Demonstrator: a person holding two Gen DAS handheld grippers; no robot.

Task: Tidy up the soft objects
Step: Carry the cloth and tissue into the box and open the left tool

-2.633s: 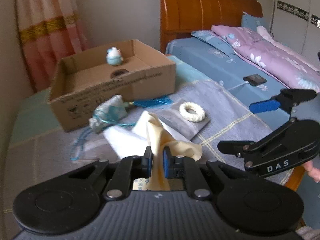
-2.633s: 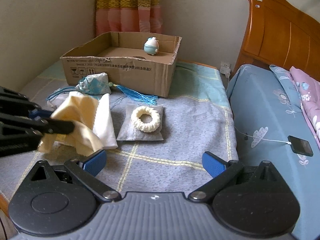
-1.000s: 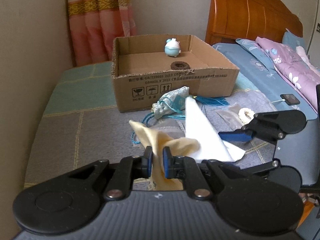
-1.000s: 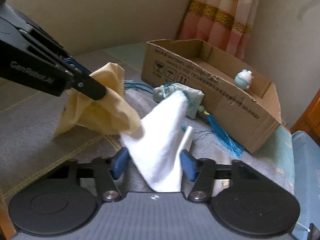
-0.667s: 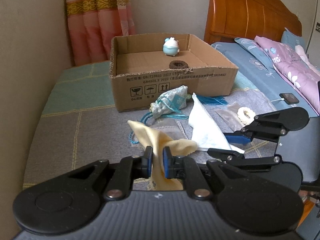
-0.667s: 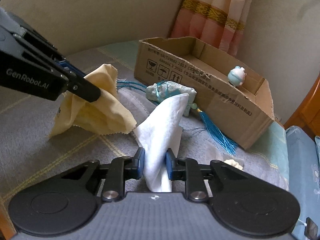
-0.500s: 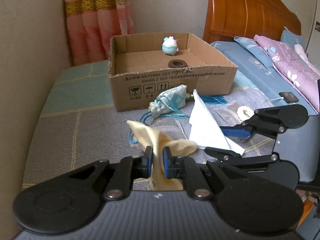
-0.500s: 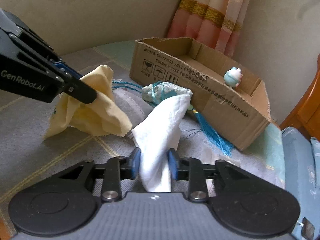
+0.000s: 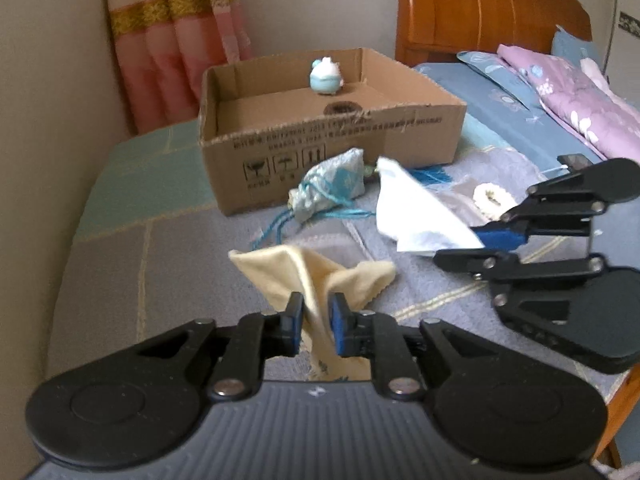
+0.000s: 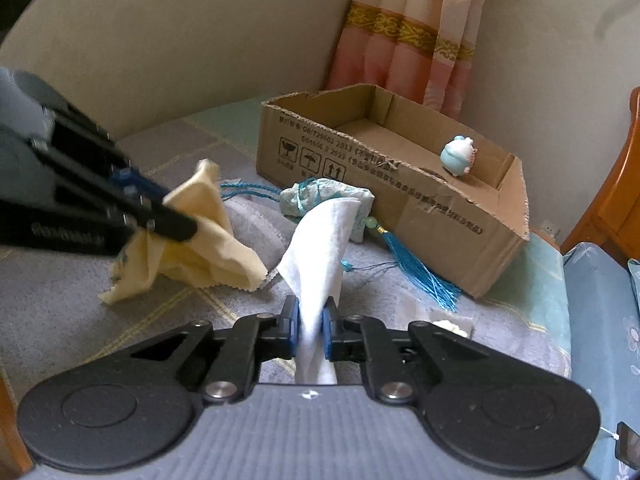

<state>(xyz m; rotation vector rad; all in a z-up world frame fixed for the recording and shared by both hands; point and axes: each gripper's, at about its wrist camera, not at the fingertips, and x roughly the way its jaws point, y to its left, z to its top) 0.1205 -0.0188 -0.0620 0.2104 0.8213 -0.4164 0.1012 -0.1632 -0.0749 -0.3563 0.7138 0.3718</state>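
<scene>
My left gripper is shut on a pale yellow cloth and holds it just above the grey blanket; the cloth also shows in the right wrist view. My right gripper is shut on a white cloth, lifted so that it hangs in a cone; it shows in the left wrist view too. Behind the cloths lies a light blue drawstring pouch with a blue tassel. An open cardboard box stands beyond it.
The box holds a small blue-and-white plush figure and a dark ring. A white braided ring lies on a grey pad at the right. A phone lies on the blue bed. Wall and curtain stand behind.
My right gripper closed on the white cloth and lifted it. My left gripper, still shut on the yellow cloth, has drifted slightly away from the white one.
</scene>
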